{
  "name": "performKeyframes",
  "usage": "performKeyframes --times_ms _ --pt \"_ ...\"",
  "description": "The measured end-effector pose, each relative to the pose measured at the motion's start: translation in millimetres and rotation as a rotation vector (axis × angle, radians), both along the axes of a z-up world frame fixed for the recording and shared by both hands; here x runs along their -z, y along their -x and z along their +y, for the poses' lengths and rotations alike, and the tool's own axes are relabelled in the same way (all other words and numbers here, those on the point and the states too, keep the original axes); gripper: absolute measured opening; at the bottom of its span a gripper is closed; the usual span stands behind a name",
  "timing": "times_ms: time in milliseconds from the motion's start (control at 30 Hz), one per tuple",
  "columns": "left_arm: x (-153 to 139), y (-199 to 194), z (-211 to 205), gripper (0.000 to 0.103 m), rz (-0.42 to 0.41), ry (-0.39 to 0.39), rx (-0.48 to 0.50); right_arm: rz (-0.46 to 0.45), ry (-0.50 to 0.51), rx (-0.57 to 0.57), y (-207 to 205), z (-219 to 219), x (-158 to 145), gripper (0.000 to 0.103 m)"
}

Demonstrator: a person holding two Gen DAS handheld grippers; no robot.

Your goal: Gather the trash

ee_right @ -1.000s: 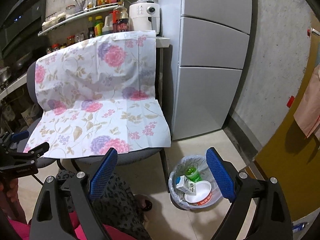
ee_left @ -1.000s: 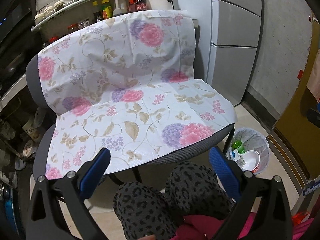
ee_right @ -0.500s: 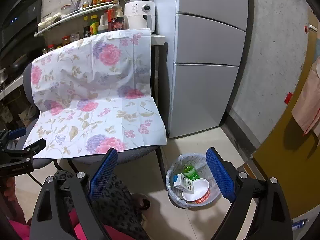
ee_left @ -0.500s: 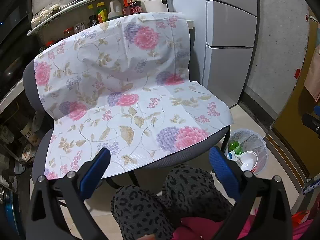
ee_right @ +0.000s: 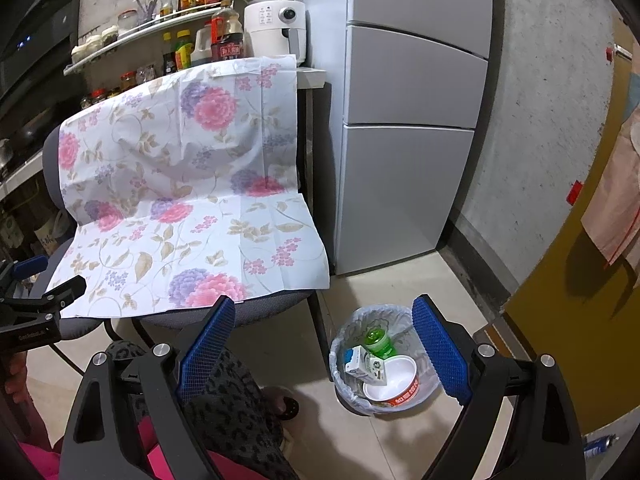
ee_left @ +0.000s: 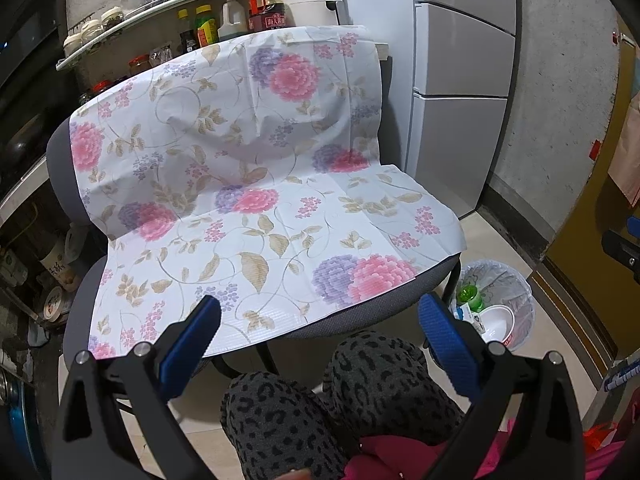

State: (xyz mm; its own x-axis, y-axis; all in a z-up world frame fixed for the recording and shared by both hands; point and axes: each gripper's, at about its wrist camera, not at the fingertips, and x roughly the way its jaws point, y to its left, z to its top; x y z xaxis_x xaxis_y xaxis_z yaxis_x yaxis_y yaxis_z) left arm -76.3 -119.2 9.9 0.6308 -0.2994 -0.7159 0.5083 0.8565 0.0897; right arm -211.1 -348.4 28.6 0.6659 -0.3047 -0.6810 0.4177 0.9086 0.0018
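Note:
A lined trash bin [ee_right: 348, 334] stands on the floor right of the chair; it also shows in the left wrist view [ee_left: 516, 284]. It holds a green bottle [ee_right: 378, 342], a small carton [ee_right: 366, 368] and a white bowl with a red rim [ee_right: 390, 388]. A chair draped with a floral sheet [ee_left: 248, 200] has nothing on it. My left gripper [ee_left: 320, 328] is open and empty, held in front of the chair's seat edge. My right gripper [ee_right: 324, 344] is open and empty, above and left of the bin.
A grey fridge [ee_right: 408, 132] stands behind the bin. A shelf of bottles and jars [ee_right: 152, 32] and a white air fryer [ee_right: 276, 26] are behind the chair. The person's knees in patterned trousers [ee_left: 340, 396] are below the grippers. A yellow-brown door [ee_right: 568, 300] is at right.
Both views have pulled back and lifted slightly, so more of the chair back and shelf shows. Both grippers stay open and empty.

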Motion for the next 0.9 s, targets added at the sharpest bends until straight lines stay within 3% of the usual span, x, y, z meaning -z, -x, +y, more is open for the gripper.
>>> performKeyframes --times_ms 900 --pt "-2.0 0.2 1.1 0.096 -0.003 0.004 -0.020 0.003 0.004 -0.003 -0.3 -2.9 0.9 0.089"
